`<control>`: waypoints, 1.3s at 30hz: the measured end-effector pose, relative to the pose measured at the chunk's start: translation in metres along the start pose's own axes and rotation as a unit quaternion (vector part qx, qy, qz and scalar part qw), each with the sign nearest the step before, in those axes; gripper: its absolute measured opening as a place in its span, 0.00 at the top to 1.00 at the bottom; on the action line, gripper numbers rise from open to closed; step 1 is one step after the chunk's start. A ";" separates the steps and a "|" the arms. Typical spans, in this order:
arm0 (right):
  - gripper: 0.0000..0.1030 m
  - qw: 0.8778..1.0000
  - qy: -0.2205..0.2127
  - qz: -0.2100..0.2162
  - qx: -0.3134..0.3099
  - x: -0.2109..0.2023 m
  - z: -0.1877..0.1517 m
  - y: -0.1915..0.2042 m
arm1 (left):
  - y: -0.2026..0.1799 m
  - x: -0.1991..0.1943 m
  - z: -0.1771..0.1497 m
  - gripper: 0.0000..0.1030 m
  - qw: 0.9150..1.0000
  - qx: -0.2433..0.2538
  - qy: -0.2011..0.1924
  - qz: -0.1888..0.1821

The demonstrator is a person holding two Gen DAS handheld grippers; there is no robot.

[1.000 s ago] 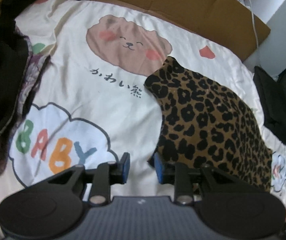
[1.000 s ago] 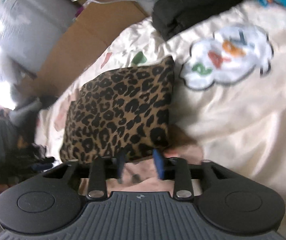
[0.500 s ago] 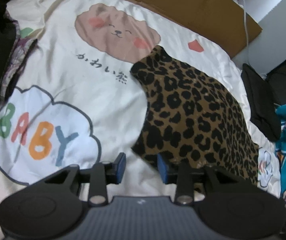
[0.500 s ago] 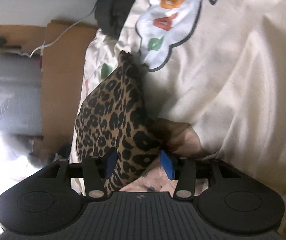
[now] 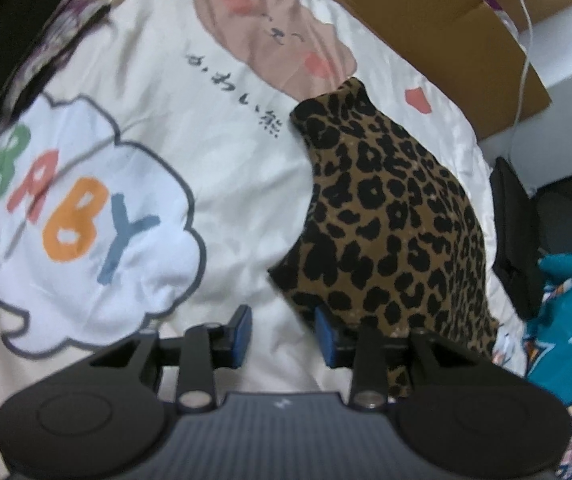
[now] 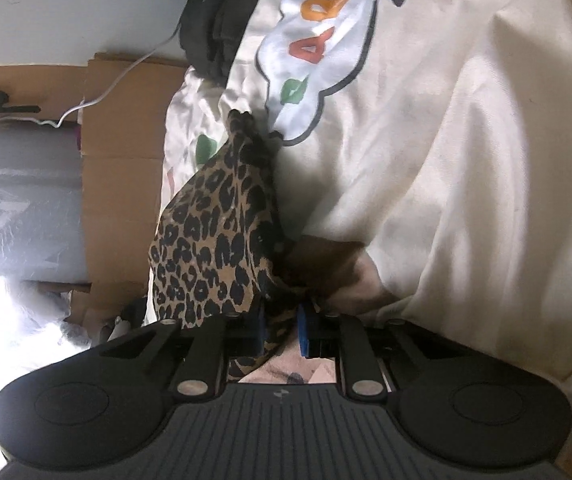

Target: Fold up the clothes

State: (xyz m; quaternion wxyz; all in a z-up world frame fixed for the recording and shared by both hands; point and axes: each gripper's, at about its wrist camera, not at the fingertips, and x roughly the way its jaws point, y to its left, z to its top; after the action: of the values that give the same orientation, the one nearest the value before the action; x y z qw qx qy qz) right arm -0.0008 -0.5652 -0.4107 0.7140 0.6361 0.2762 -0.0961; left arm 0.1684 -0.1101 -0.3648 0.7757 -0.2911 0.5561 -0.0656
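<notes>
Right wrist: right gripper [image 6: 281, 330] jaws pinch leopard garment [image 6: 213, 240]; left gripper [image 5: 283, 330] jaws apart, empty.

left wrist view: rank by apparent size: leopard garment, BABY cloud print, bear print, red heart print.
1. leopard garment and BABY cloud print: look alike, unranked; both sit nearer the camera.
2. bear print.
3. red heart print.

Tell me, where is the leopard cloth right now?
In the left wrist view the leopard cloth lies on the cream bedspread, right of the BABY cloud, below the bear picture.
</notes>
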 end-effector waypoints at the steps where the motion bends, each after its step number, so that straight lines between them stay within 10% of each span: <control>1: 0.83 1.000 0.002 0.000 0.002 0.001 0.001 0.000 | 0.001 0.000 -0.001 0.64 1.000 -0.008 0.001 -0.007; 6: 0.58 1.000 0.008 -0.001 -0.007 0.003 0.002 0.003 | 0.008 0.002 -0.002 0.64 0.998 -0.053 0.004 -0.038; 11: 0.58 1.000 0.014 -0.007 -0.022 0.008 0.001 0.005 | 0.014 0.007 -0.002 0.64 0.995 -0.087 -0.001 -0.056; 34: 0.86 1.000 0.019 0.014 0.005 0.009 0.009 0.005 | 0.025 0.023 0.012 0.65 0.992 -0.073 -0.029 -0.101; 39: 0.87 1.000 0.012 0.015 -0.007 0.006 0.013 0.013 | 0.023 0.023 0.007 0.91 0.992 -0.081 -0.027 -0.093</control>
State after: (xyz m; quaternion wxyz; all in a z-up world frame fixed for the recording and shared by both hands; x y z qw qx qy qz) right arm 0.0137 -0.5746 -0.4020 0.7166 0.6360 0.2760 -0.0762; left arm 0.1783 -0.0985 -0.3941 0.7548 -0.4052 0.5090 -0.0840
